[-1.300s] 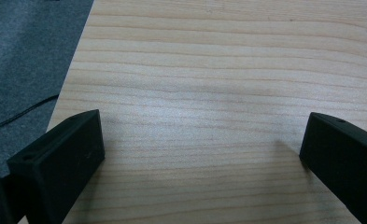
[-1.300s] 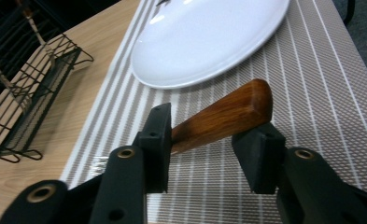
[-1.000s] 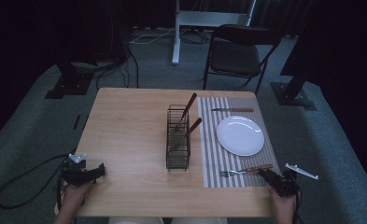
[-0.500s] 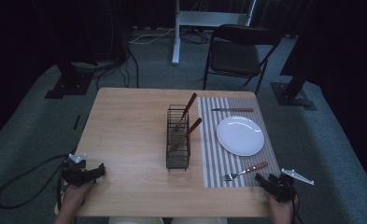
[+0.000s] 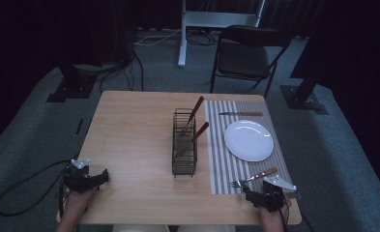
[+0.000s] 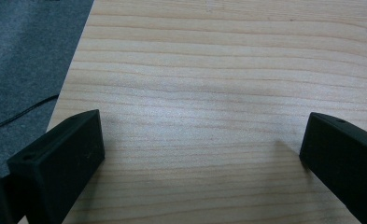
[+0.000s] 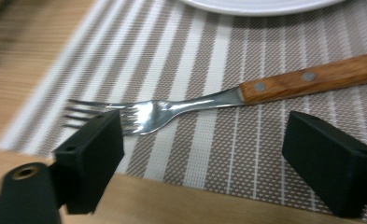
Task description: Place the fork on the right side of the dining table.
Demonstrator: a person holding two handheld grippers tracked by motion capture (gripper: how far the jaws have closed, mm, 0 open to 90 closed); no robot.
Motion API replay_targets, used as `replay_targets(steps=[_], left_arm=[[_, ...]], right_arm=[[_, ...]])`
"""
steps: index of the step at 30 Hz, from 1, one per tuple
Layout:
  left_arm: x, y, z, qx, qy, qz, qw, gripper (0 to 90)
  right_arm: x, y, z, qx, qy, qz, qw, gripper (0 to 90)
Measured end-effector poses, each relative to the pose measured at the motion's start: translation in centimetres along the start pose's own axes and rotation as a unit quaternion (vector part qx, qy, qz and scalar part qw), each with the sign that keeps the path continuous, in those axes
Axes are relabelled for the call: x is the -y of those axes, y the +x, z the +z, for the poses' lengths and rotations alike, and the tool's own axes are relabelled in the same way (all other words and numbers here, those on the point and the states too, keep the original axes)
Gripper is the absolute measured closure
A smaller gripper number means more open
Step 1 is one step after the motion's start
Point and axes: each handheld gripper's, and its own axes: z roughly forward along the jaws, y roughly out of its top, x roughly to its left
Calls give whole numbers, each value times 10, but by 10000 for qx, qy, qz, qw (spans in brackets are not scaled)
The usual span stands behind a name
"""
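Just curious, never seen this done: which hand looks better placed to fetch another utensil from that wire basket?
Probably the left. The left gripper, open, waits over bare table. The right gripper, jaws just opened, hovers beside the fork on the striped placemat. Neither is near the wire basket.

The high view looked down across the whole table point(image 5: 139, 140); both gripper views sat close above it, the right sharing the fork point(image 7: 172, 109).

1. The right gripper point(image 7: 202, 161) has its jaws wide apart — they have just been opening, with nothing between them.
2. The fork point(image 7: 181, 108) lies on the striped placemat point(image 7: 246, 154) near its front edge — beyond it, the white plate point(image 7: 260, 4).
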Motion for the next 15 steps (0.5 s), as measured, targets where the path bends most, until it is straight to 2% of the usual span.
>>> replay_targets(steps=[1, 3, 9, 10, 15], left_arm=[[0, 0, 0, 0, 0, 0, 10000, 3], [0, 0, 0, 0, 1, -1, 10000, 2], [0, 0, 0, 0, -1, -2, 10000, 2], [0, 0, 0, 0, 0, 0, 10000, 2], [0, 0, 0, 0, 0, -1, 10000, 2]], right_arm=[[0, 5, 1, 223, -36, -77, 9997, 119], [0, 13, 3, 408, -55, -218, 9989, 118], [-3, 24, 9, 228, 14, -233, 9995, 117], [-4, 27, 12, 238, 54, -310, 9992, 117], [-7, 32, 18, 268, 147, -309, 9991, 117]])
